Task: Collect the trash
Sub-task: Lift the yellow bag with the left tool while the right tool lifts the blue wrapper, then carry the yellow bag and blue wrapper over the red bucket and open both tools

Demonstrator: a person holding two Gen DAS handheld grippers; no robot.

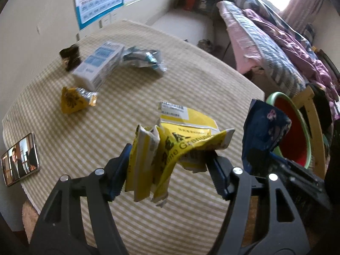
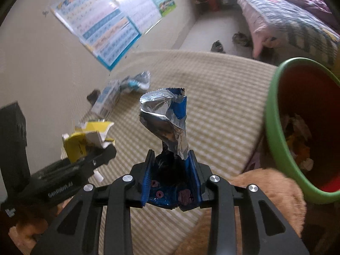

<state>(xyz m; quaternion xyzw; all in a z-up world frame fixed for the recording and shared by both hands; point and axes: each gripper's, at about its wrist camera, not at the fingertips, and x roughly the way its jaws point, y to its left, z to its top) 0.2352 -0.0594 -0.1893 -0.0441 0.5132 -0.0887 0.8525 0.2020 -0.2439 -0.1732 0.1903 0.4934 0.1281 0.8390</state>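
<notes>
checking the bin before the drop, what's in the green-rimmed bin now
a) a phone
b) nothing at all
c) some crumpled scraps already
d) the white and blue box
c: the right wrist view shows pale and orange crumpled scraps lying inside the green-rimmed bin.

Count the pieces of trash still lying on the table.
4, all at the far left: a black packet, a white-and-blue box beside it, a crumpled silver-blue wrapper to the box's right, and a yellow packet nearer. The held wrappers may hide more.
</notes>
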